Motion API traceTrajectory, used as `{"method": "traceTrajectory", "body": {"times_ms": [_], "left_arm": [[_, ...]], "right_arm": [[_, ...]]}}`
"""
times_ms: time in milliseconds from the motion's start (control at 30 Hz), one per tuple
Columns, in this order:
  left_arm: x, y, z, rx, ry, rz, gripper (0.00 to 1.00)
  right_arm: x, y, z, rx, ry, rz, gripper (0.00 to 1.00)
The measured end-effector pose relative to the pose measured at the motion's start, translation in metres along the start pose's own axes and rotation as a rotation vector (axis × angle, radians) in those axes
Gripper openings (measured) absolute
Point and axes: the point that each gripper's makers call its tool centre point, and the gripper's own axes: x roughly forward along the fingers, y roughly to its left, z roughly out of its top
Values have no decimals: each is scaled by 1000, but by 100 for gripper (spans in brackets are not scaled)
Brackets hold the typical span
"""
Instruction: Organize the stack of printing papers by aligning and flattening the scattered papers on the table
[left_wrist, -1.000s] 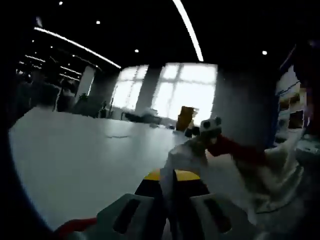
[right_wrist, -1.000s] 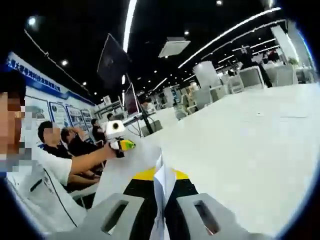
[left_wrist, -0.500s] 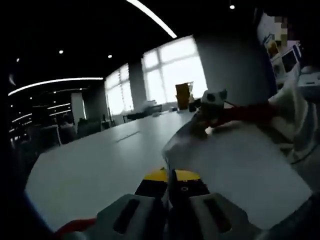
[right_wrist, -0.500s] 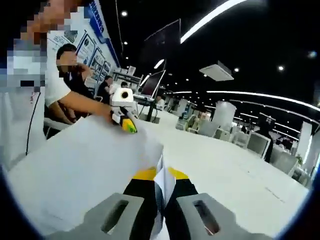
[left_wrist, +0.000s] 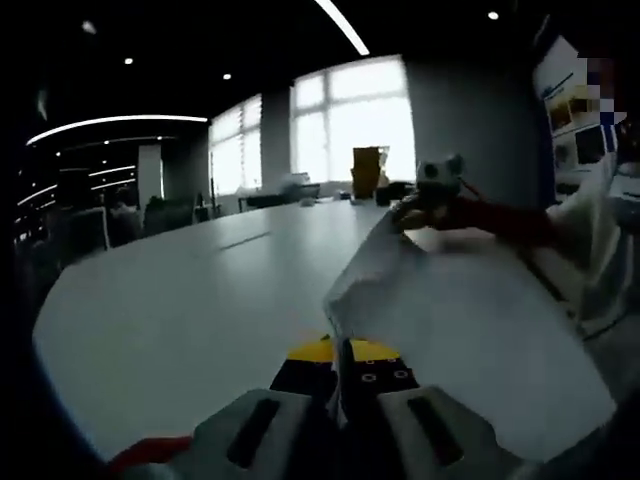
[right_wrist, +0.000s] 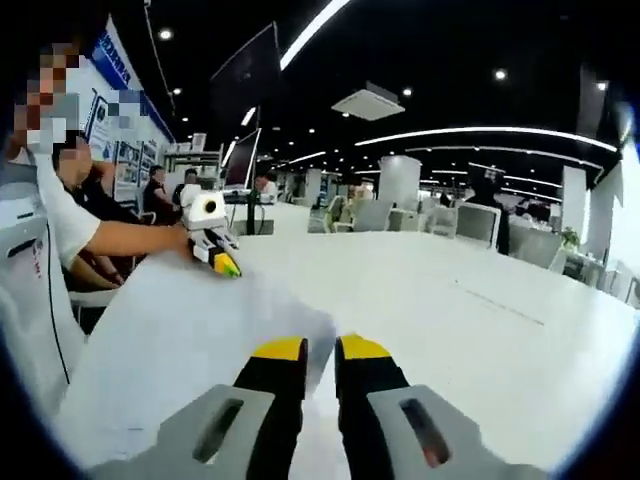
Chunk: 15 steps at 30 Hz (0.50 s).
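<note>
Your left claw (left_wrist: 338, 352) pinches the paper (left_wrist: 470, 330) corner rising just ahead of it; your right claw (right_wrist: 320, 352) stands slightly parted, straddling the sheet's edge above the white surface (right_wrist: 480, 320).

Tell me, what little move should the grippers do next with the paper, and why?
Probably lower the paper flat onto the table. The left gripper pinches one corner, the right gripper sits astride the opposite edge, and the stack looks lifted and curled between them.
</note>
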Motion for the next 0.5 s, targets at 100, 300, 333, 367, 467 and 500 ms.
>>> {"method": "traceTrajectory", "body": {"times_ms": [100,300,333,367,467,500], "left_arm": [[0,0,0,-4,-1,-9,5],[3,3,-1,-16,14,-33,5],[3,3,-1,-19,14,-35,5],[3,4,-2,-25,14,-36,5],[3,4,-2,-24,18,-38,5],[2,4,-2,-26,17,-39,5]], "right_arm": [[-16,7,31,-86,-57,-6,1],[66,88,6,-159,127,221,0],[75,91,-2,-155,151,232,0],[85,92,-22,-94,228,231,0],[98,79,-32,-25,222,198,0],[98,77,-35,-7,224,191,0]]}}
